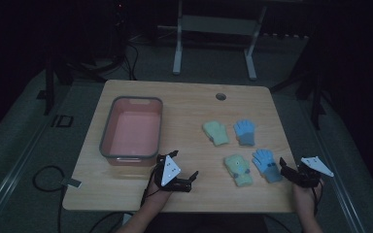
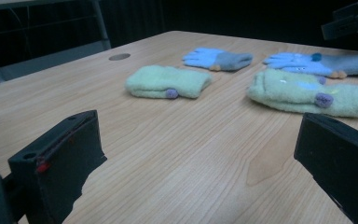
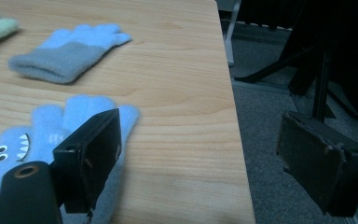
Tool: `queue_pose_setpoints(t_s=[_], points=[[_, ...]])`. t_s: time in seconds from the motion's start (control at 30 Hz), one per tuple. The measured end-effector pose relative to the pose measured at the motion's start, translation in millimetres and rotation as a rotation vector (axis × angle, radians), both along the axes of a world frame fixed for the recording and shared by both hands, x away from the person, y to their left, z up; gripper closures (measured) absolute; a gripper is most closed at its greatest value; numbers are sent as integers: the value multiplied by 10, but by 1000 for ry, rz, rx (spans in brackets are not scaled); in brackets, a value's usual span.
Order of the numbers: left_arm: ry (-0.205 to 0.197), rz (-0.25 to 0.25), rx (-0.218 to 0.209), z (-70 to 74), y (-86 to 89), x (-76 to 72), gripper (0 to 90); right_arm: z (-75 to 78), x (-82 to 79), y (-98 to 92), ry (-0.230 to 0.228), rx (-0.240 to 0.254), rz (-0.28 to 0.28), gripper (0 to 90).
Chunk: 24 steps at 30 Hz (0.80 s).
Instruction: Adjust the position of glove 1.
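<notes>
Four gloves lie on the right half of the counter (image 1: 184,104), two green and two blue, and the near blue glove (image 1: 267,165) sits closest to my right gripper (image 1: 287,173). That glove is just to the left of my right gripper, almost touching it, with its cuff toward me and its fingers pointing to the far side, so its long axis runs near to far. In the right gripper view its finger end passes behind my left-hand jaw and its printed face shows at the lower left; nothing is between the jaws, which stand wide apart with one over the counter's right edge. My left gripper (image 1: 187,180) is well to the left, near the front edge and just beside the pink bin (image 1: 108,131), its jaws also spread wide and empty, pointing right toward the near green glove (image 1: 239,170). The far green glove (image 1: 216,132) and far blue glove (image 1: 245,132) lie farther off. I judge my right hand is the nearer one for the blue glove, needing a short shift left.
</notes>
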State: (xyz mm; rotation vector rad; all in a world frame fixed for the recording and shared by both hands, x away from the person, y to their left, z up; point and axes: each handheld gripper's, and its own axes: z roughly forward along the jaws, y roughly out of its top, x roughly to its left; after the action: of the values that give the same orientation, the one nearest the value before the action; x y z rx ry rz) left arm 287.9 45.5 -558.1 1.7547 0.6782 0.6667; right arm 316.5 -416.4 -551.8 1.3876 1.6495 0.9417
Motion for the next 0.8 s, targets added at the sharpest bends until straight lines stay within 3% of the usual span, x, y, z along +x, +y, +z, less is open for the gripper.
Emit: queue_pose_setpoints(t_s=[0.1,0.27,0.43,0.6,0.63,0.67,0.8], points=[[3,0,-4,0,3,2,6,-2,16,18,11,-23,-33,142],[7,1,-1,2,2,9,6,-3,19,33,18,-37,-31,141],[7,-5,0,1,0,9,6,-1,63,-43,72,32,1,124],[-3,-7,8,0,-7,1,6,6,66,-45,81,42,19,124],[-4,-10,9,0,-7,-1,6,33,71,-60,135,91,37,141],[-5,-11,8,0,-7,-2,6,43,75,-64,153,107,44,143],[-5,-13,6,-1,-8,-3,6,139,65,-53,172,103,42,144]])
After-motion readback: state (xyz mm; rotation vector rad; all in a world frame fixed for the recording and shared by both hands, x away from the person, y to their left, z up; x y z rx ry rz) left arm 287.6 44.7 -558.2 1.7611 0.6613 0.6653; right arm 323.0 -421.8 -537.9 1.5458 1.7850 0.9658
